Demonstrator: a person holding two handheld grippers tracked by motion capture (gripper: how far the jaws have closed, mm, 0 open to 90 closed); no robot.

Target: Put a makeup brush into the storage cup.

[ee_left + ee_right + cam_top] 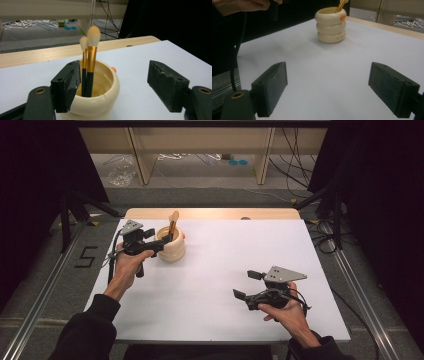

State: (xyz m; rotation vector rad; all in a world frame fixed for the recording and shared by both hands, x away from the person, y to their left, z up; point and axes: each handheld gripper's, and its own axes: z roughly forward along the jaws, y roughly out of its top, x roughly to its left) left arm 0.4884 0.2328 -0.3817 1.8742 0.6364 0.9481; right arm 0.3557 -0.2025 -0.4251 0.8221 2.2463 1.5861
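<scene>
The cream holder (171, 246) stands at about ten o'clock on the white table (220, 270), two brushes (89, 62) upright inside it. The left gripper (161, 243) sits just beside the holder's rim, jaws spread, pinching nothing. The right gripper (246, 285) hovers at about four o'clock, well apart from the holder, jaws spread and empty. An orange mark (342, 17) and faint lettering show on the holder's side, perhaps a brand; too blurred to read.

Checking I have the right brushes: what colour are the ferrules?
Gold ferrules on the two dark-handled makeup brushes, clearest in the left gripper view.
</scene>
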